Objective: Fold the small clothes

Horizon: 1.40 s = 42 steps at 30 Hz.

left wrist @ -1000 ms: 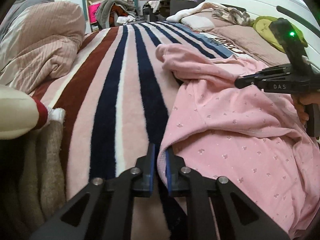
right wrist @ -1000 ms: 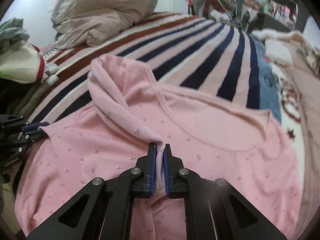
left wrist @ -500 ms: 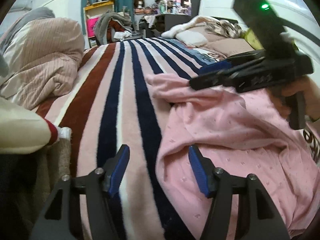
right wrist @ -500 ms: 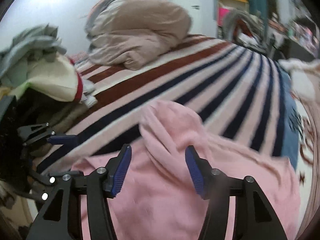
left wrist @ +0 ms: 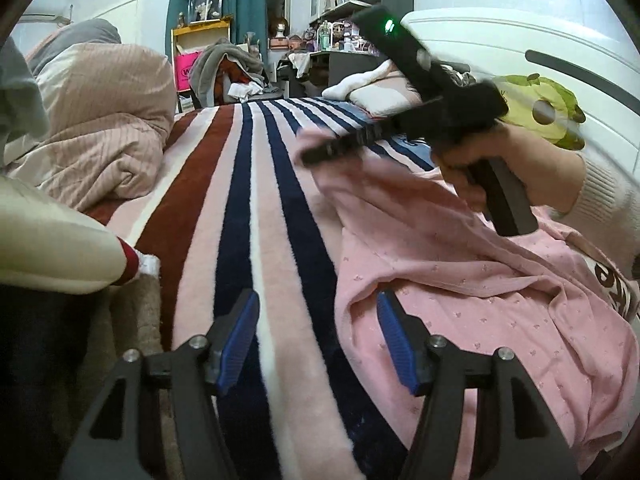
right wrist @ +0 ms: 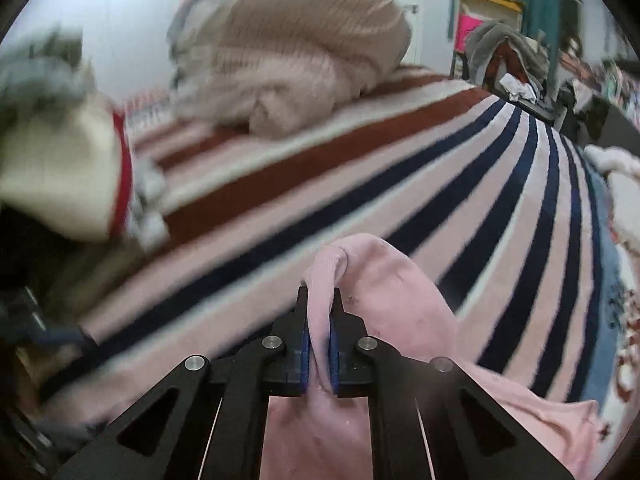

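Note:
A pink dotted top (left wrist: 460,280) lies on the striped blanket (left wrist: 248,208), to the right in the left wrist view. My left gripper (left wrist: 318,334) is open and empty, low over the blanket, its right pad at the top's near hem. My right gripper (right wrist: 319,340) is shut on the cuff end of the top's pink sleeve (right wrist: 360,280), which sticks up between the pads. In the left wrist view the right gripper (left wrist: 320,152) is blurred above the top's far side, held by a hand.
A beige quilt (left wrist: 100,132) is piled at the far left. A cream and red garment (left wrist: 52,248) lies on a dark clothes pile at the near left. Pillows (left wrist: 376,96) and a green plush toy (left wrist: 544,104) lie by the white headboard.
Both grippers let go of the top and opened. My left gripper stays open. My right gripper moved to the sleeve's cuff end and shut on it.

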Each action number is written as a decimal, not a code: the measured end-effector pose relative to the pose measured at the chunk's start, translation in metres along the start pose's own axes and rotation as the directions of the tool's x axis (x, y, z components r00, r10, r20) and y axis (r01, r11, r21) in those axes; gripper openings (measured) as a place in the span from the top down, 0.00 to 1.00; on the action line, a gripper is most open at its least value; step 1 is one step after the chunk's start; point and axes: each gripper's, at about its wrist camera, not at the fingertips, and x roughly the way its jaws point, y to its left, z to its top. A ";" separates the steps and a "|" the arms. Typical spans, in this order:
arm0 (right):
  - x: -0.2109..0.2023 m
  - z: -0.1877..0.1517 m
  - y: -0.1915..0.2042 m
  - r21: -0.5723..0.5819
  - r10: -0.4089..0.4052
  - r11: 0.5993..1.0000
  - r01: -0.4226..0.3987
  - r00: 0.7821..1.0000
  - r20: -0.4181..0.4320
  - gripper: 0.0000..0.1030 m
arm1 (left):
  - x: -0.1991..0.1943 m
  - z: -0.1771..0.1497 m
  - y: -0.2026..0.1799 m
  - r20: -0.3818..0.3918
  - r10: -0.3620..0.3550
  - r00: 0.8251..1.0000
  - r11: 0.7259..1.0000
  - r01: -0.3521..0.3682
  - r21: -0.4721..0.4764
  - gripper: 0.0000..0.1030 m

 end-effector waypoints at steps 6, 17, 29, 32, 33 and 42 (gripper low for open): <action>-0.021 0.012 -0.049 0.183 -0.005 0.983 -0.024 0.988 0.156 0.98 | 0.003 0.001 0.009 0.013 -0.010 1.000 0.999 0.011 -0.042 0.45; -0.033 -0.024 -0.047 0.193 -0.048 0.980 0.042 0.998 0.028 0.51 | -0.004 0.003 0.011 0.033 -0.041 0.999 0.998 0.043 -0.055 0.44; -0.160 -0.173 0.002 0.301 -0.091 0.949 0.098 0.995 -0.036 0.48 | -0.059 -0.004 -0.026 0.055 -0.059 0.997 0.995 0.063 -0.075 0.36; -0.177 -0.211 0.010 0.379 -0.039 0.924 0.050 0.999 -0.036 0.48 | -0.071 -0.009 -0.041 0.039 -0.052 0.998 0.995 0.055 -0.083 0.36; -0.179 -0.220 0.011 0.393 -0.019 0.919 0.035 0.999 -0.042 0.48 | -0.074 -0.010 -0.046 0.034 -0.048 0.998 0.995 0.051 -0.084 0.36; -0.177 -0.256 0.034 0.318 0.042 0.948 -0.026 0.998 -0.044 0.98 | -0.092 -0.008 -0.091 0.009 -0.034 0.999 0.998 0.035 -0.049 0.35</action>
